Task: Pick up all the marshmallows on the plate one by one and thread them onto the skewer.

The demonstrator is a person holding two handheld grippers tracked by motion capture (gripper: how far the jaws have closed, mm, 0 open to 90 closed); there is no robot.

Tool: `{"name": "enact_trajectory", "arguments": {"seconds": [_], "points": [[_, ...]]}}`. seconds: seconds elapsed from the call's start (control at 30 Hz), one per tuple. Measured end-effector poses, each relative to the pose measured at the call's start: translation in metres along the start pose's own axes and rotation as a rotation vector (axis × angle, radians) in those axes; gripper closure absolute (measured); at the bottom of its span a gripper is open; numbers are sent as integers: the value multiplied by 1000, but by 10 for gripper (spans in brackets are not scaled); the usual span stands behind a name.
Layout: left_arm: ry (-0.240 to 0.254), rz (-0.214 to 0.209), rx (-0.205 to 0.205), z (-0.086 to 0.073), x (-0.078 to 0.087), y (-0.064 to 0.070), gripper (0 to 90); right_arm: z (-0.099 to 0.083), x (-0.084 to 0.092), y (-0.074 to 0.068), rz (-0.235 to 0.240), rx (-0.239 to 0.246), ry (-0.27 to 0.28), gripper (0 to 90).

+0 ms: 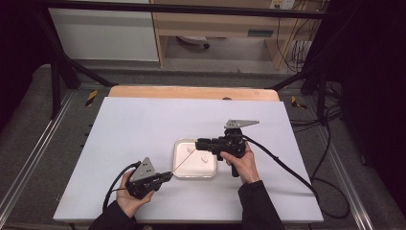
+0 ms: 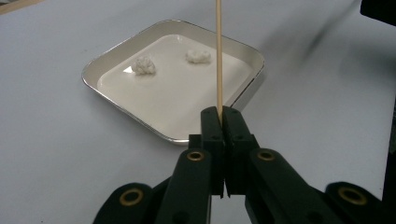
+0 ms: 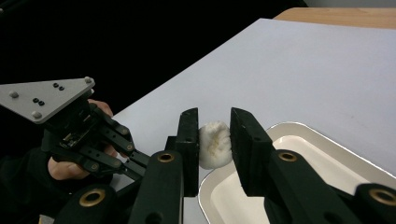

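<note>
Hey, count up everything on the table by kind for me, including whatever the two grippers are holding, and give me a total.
White lumps: 3, two in the tray, one in the right gripper
Wooden skewer: 1, in the left gripper
Tray: 1
Total: 5

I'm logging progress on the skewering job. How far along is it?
Early stage. Done: the left gripper is shut on the wooden skewer, and the right gripper has picked up one white lump. In hand: bringing that lump to the skewer. Left: nothing is threaded yet, and two lumps lie in the tray.
</note>
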State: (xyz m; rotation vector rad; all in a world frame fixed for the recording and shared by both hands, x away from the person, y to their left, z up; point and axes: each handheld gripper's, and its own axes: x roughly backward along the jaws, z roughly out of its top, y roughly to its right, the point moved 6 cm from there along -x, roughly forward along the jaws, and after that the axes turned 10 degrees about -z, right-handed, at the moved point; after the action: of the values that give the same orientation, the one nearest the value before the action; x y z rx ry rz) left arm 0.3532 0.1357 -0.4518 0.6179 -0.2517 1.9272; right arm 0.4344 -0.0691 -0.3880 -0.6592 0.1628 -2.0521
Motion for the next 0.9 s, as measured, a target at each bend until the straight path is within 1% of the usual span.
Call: {"name": "enact_trajectory", "arguments": {"seconds": [0.13,0.27,0.37,0.63,0.7,0.73,0.77,0.8,0.83,0.87,0.9], "points": [[4,-4,-11,0,0,1,889,-1,-1,-1,10,-6,-7,740],[7,-10,-26,0,0,2,889,-1,0,-3,48,-22,-8,749],[7,-12,-33,0,-1,2,890,-2,0,-5,69,-34,-11,757],[-3,1,-42,-1,-2,2,890,-6,-3,-10,92,-41,-9,768],[1,1,-44,-1,-3,3,890,-7,-5,-11,100,-41,-8,768],[2,2,-47,-1,-3,3,890,-9,-6,-12,102,-38,-11,769],[13,-2,-50,1,-3,4,891,-10,-6,-12,105,-42,-16,769],[28,-8,-50,4,-3,5,891,-13,-9,-14,116,-37,-36,769],[21,2,-55,5,-3,6,891,-17,-13,-16,126,-30,-60,767],[12,15,-62,6,-4,6,891,-20,-17,-17,128,-34,-64,766],[10,16,-52,5,-5,6,890,-22,-19,-18,126,-38,-54,767]]}}
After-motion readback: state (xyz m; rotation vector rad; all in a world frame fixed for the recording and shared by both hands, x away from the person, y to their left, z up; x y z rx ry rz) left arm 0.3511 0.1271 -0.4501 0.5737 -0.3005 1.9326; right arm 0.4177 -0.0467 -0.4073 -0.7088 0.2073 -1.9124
